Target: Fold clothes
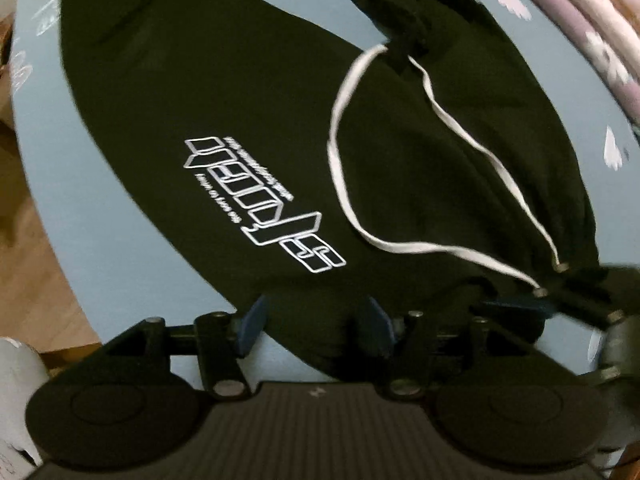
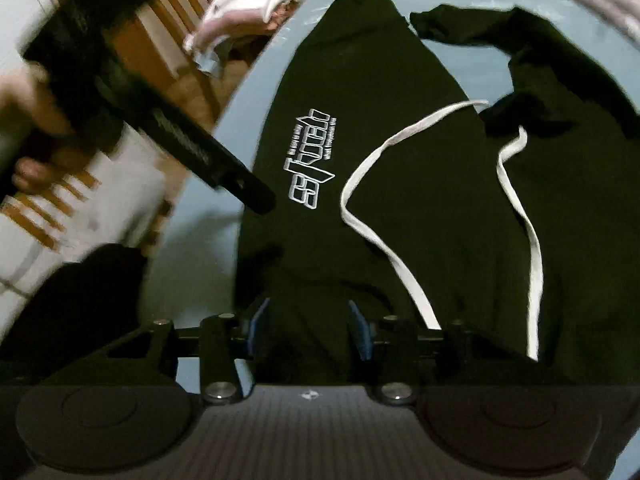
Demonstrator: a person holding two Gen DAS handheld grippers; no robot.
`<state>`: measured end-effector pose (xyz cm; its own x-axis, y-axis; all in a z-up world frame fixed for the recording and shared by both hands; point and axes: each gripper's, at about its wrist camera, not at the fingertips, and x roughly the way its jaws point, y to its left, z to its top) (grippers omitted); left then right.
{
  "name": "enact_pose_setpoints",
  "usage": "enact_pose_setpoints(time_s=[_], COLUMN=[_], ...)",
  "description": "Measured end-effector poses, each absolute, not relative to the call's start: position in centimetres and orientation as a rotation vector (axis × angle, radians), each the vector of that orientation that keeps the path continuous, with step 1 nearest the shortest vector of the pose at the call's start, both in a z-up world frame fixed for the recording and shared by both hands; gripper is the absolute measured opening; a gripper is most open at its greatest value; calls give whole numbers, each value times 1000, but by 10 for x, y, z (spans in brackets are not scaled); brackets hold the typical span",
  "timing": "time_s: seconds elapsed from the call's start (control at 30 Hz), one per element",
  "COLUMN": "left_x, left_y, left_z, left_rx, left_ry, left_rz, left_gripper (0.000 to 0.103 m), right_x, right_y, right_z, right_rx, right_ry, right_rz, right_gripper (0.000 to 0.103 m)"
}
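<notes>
Two white drawstrings point(image 2: 384, 216) trail across the black hoodie point(image 1: 248, 120) spread on the light-blue worktop point(image 1: 120, 240). Both the left gripper point(image 1: 314, 322) and right gripper point(image 2: 308, 324) have jaws wide over its near edge, perhaps touching. Wooden chair point(image 2: 180, 20) beyond the left edge.

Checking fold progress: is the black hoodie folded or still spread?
Mostly spread. The hoodie lies flat on the blue table, logo up, one sleeve bent aside; both grippers straddle its near edge.

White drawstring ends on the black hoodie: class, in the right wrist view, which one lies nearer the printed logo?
The left cord, looping beside the white logo; the other cord runs down farther right.
</notes>
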<state>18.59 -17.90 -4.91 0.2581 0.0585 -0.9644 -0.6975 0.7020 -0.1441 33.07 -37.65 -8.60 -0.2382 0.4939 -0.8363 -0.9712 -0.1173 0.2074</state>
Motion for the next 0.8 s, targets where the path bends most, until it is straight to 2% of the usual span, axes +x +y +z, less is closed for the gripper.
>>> enact_pose_setpoints(time_s=[0.1, 0.23, 0.4, 0.5, 0.63, 0.67, 0.8], left_x=[176, 170, 188, 203, 210, 209, 215], left_y=[-172, -169, -177, -182, -183, -185, -196], left_z=[-50, -63, -69, -79, -106, -108, -98], left_rx=[-672, -712, -717, -737, -738, -725, -649], left_ry=[1185, 1182, 1134, 1109, 1184, 1186, 1265], left_rz=[572, 575, 491, 417, 412, 403, 436], left_gripper=[60, 61, 60, 61, 62, 68, 67], right_x=[311, 276, 289, 294, 292, 298, 344], right_y=[-380, -397, -397, -396, -399, -401, -412], right_z=[-106, -108, -91, -101, -109, -106, -89], right_rx=[-812, -886, -749, -745, -741, -718, -595], right_ry=[920, 853, 937, 986, 1017, 1024, 1018], right_rz=[1573, 1632, 1629, 1581, 1595, 1592, 1475], right_gripper=[51, 61, 60, 60, 61, 61, 61])
